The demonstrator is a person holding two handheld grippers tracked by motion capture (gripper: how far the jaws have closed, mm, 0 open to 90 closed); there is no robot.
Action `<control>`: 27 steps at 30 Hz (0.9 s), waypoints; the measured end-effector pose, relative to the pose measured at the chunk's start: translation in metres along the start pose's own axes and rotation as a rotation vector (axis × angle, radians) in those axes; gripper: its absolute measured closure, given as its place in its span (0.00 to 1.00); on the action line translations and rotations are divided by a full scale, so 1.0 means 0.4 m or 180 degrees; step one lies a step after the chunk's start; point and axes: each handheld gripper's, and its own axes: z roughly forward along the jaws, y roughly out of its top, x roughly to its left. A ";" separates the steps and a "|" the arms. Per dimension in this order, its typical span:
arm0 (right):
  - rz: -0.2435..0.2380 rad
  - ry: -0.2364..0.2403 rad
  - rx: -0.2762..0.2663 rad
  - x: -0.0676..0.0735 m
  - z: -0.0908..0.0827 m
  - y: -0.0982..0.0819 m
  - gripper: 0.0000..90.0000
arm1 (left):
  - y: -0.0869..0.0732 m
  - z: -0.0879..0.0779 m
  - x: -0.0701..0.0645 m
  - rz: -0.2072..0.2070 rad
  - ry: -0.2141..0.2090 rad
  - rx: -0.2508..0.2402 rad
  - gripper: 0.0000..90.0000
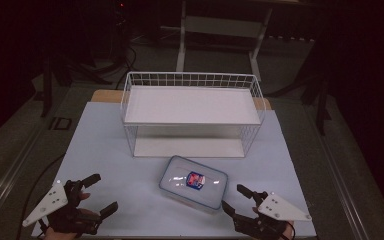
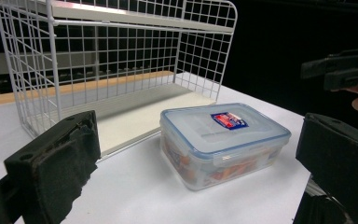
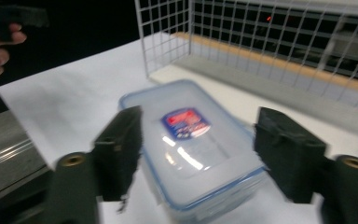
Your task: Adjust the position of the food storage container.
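Container [image 1: 193,183], a clear rounded-rectangular plastic box with a blue-sealed lid, lay on the smooth white table [image 1: 105,150] at six o'clock of the white wire rack [image 1: 192,114]. Left gripper [image 1: 100,192] stood at nine o'clock of it, foam-padded jaws wide apart and empty. Right gripper [image 1: 232,196], at four o'clock, held its jaws apart near the box's corner without touching.

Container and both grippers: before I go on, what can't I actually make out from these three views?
- Container contents: orange shapes behind its cloudy wall in the left gripper view, unidentifiable.
- Lid label: print too small, and blurred in the right gripper view.
- Right gripper: its hand is cut off by the high view's bottom edge.
- Left gripper: its right jaw is cut by its own view's edge.
- Wire rack: floor beyond is too dark.
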 end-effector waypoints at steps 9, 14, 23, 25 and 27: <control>0.0067 0.0269 0.0454 0.010 0.044 -0.058 0.92 | 0.000 0.004 -0.001 0.0007 0.0000 0.0006 0.00; 0.0038 0.0382 0.0617 0.017 0.068 -0.076 1.00 | 0.000 0.005 -0.001 0.0022 -0.0003 0.0012 0.00; -0.0018 0.0512 0.0886 0.031 0.112 -0.103 1.00 | -0.001 0.007 0.000 0.0032 -0.0003 0.0028 0.00; -0.0021 0.0478 0.0947 0.031 0.117 -0.108 1.00 | -0.001 0.007 0.000 0.0031 -0.0004 0.0029 0.00; -0.0006 0.0429 0.0975 0.025 0.120 -0.110 1.00 | -0.001 0.007 0.000 0.0026 -0.0001 0.0029 0.00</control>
